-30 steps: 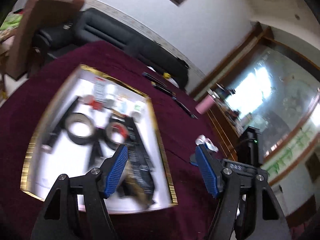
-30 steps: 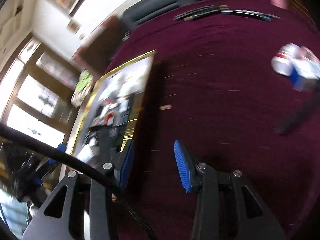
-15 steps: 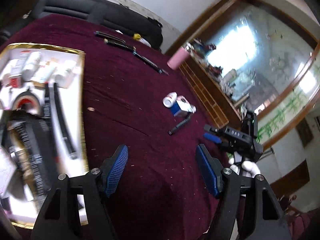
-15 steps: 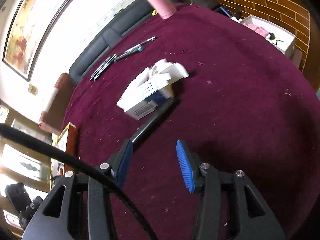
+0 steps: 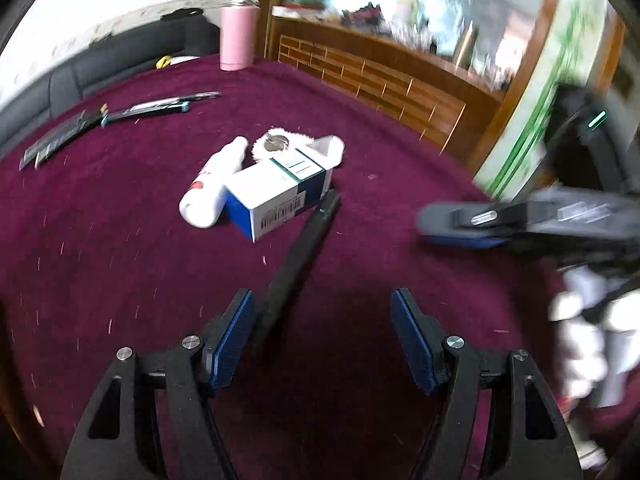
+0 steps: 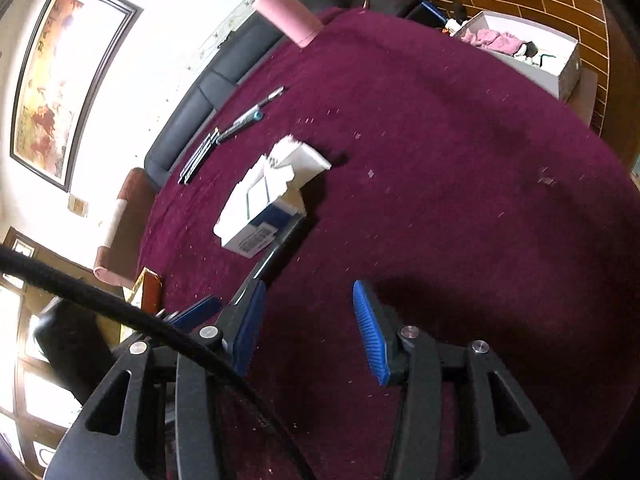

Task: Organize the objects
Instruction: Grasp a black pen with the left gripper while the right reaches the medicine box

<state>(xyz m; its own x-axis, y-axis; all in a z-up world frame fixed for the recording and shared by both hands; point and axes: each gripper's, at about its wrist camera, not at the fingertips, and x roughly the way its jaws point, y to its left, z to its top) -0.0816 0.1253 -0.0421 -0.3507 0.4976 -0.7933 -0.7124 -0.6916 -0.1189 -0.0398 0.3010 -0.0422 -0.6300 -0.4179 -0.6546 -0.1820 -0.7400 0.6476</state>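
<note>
A long black bar (image 5: 298,256) lies flat on the maroon tabletop (image 5: 120,280), its far end touching a blue-and-white carton (image 5: 276,196) and its near end just beside the left claw's (image 5: 324,340) inner finger. It looks stiff, slim and light; its low profile suggests a pinch across the narrow width near the middle, so that it does not tip. The carton is probably light cardboard that would dent under a hard squeeze, so the two long flat sides are the place to take it. Against its far side lies one white bottle (image 5: 214,182), smooth and round, likely to roll or slip; behind both sits one soft white cloth-like item (image 5: 298,146).

Counted: one bar, one carton, one bottle, one cloth item, one pink tumbler (image 5: 237,34) standing at the far edge, and a row of several dark pens (image 5: 120,114), too blurred to number exactly.

The left claw hangs with its jaws wide apart and empty. The right claw (image 6: 308,328) also stands apart, holding nothing, low over the tabletop near the bar's end.
</note>
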